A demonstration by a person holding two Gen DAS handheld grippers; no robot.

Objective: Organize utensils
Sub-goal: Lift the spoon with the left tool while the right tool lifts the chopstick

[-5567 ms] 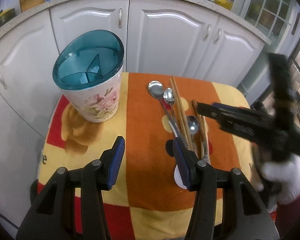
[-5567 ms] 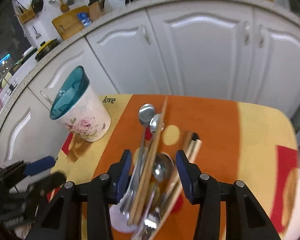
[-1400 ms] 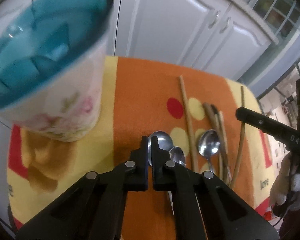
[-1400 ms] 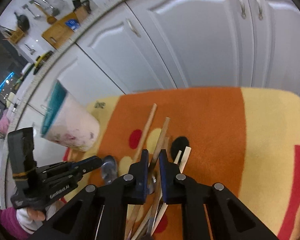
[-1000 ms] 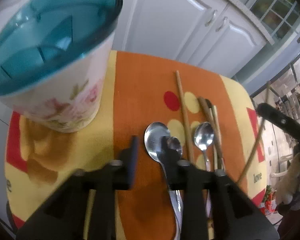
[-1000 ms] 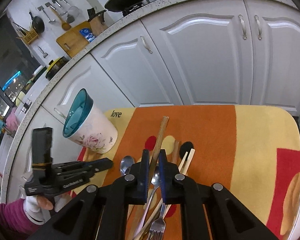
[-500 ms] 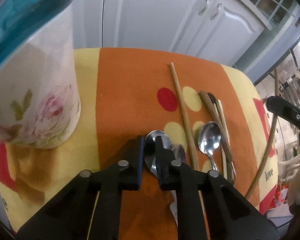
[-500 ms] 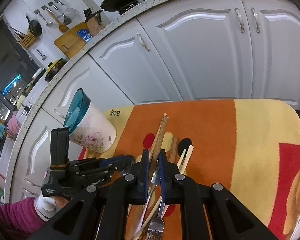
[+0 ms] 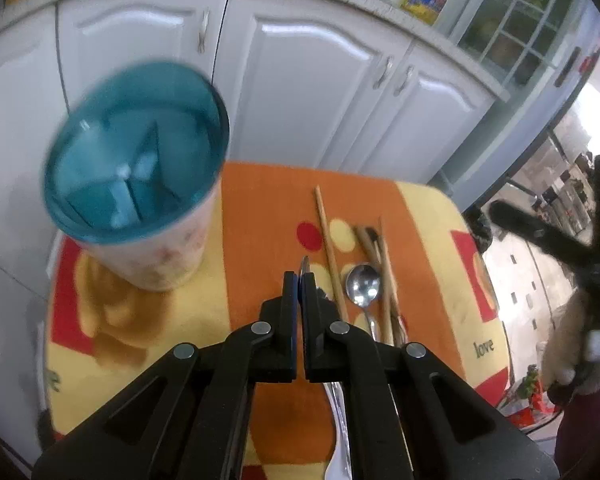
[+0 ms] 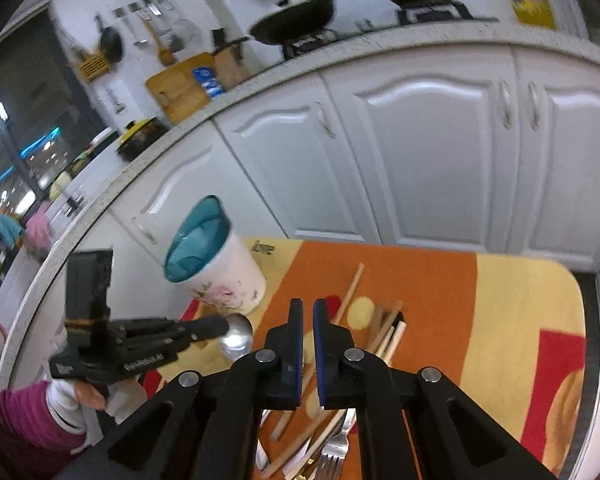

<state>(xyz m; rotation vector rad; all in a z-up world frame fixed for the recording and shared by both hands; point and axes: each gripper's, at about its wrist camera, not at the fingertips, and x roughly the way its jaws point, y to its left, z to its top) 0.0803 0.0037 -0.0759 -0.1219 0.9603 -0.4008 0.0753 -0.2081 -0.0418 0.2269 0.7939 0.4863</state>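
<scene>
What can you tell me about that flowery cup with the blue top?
The white cup with pink rose print and translucent teal top stands upright near the left edge of the orange and yellow cloth. It looks like plastic or ceramic. Inner walls split its open teal mouth into compartments, which look empty. Nothing but the cloth touches it.

One flowered holder (image 9: pixel 140 184) with a teal insert. Two spoons seen for sure: one held spoon (image 10: pixel 236 334), one lying spoon (image 9: pixel 363 290). One fork (image 10: pixel 332 460). Several chopsticks (image 9: pixel 328 240), bunch too tangled for exact count. One cloth (image 9: pixel 260 208). Two grippers: left gripper (image 9: pixel 300 280), right gripper (image 10: pixel 308 308).
</scene>
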